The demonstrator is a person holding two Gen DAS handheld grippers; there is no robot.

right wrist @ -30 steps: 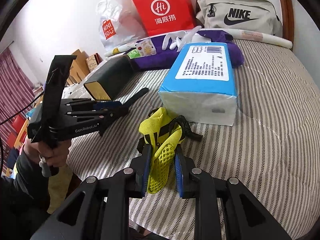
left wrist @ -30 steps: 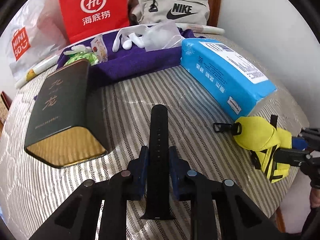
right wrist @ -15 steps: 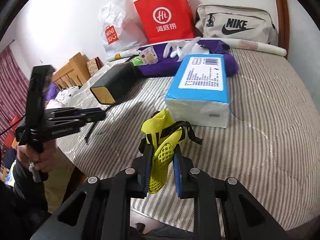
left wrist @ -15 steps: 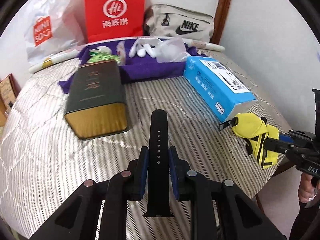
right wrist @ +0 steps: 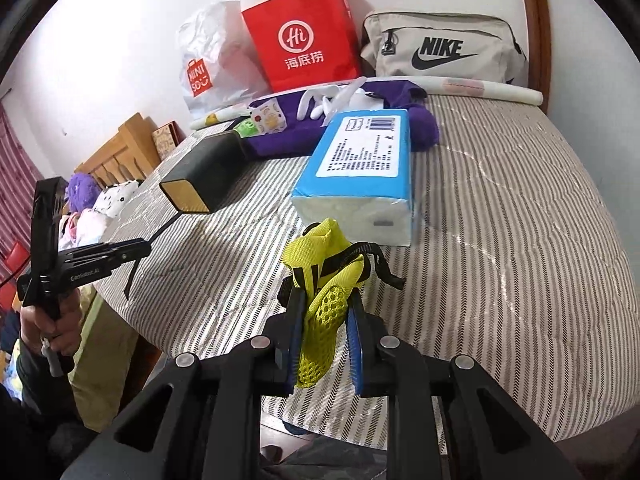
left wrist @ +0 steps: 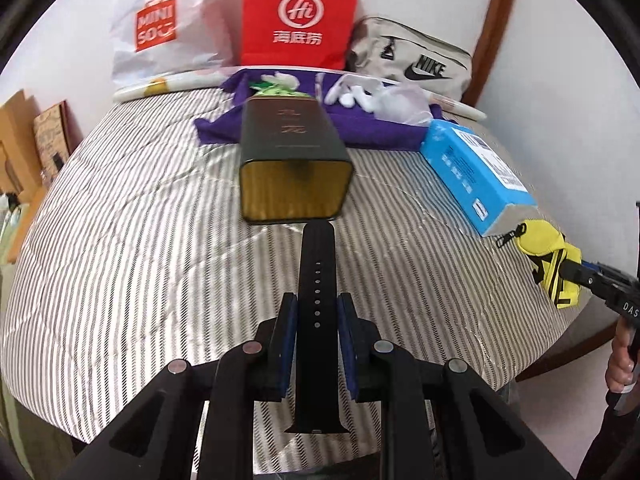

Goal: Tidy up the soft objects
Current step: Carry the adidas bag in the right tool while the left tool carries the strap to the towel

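Clearly, NIKE bag (right wrist: 442, 50), MINISO bag (right wrist: 208, 68).

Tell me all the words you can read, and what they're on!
"MINISO": white plastic bag
"Hi", with Chinese characters below: red paper bag
"NIKE": beige bag
"GenRobot.AI": left gripper
"DAS", cut off: right gripper
Gold characters on the dark box: blurred
Blue pack label: too small

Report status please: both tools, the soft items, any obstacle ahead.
Left tool shut on black strap. Right tool shut on yellow mesh pouch. Both held above striped bed. Dark gold-ended box directly ahead of left.
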